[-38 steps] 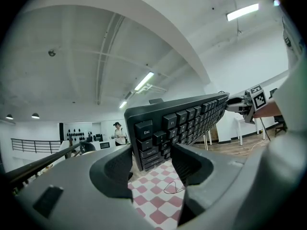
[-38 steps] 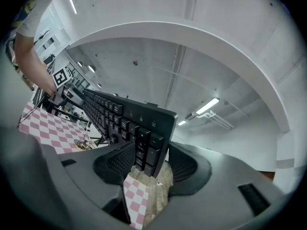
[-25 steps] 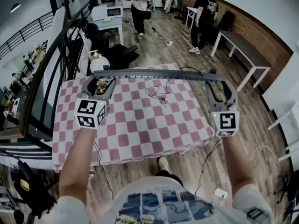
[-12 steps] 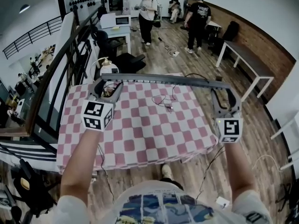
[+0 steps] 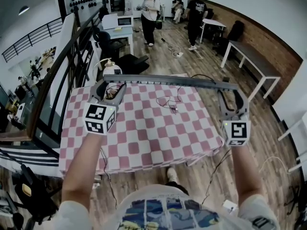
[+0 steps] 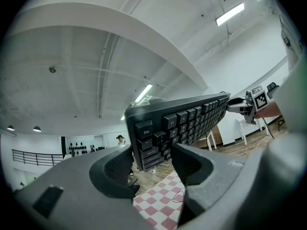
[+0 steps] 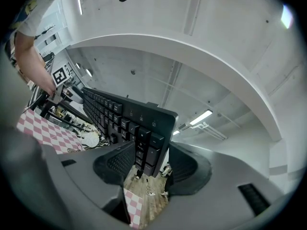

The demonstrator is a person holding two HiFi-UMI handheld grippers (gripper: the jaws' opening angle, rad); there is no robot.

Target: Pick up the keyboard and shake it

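A black keyboard [image 5: 168, 80] hangs in the air over the far part of the pink-checked table [image 5: 144, 138], seen edge-on in the head view. My left gripper [image 5: 109, 83] is shut on its left end, and my right gripper [image 5: 230, 91] is shut on its right end. In the left gripper view the Esc end of the keyboard [image 6: 182, 121] sits between the left gripper's [image 6: 153, 159] pads, keys facing the camera. In the right gripper view the other end of the keyboard [image 7: 120, 116] is pinched by the right gripper [image 7: 148, 169]. A thin black cable [image 5: 168, 101] trails onto the cloth.
Small clutter [image 5: 111, 94] lies at the table's back left corner. A dark railing [image 5: 62, 66] runs along the left. Two people [image 5: 149, 8] stand far back near a desk with a microwave [image 5: 117, 20]. White tables [image 5: 249, 56] line the brick wall at right.
The head view has shifted a little and the people at the back have moved. The keyboard stays gripped at both ends, at about the same height over the table.
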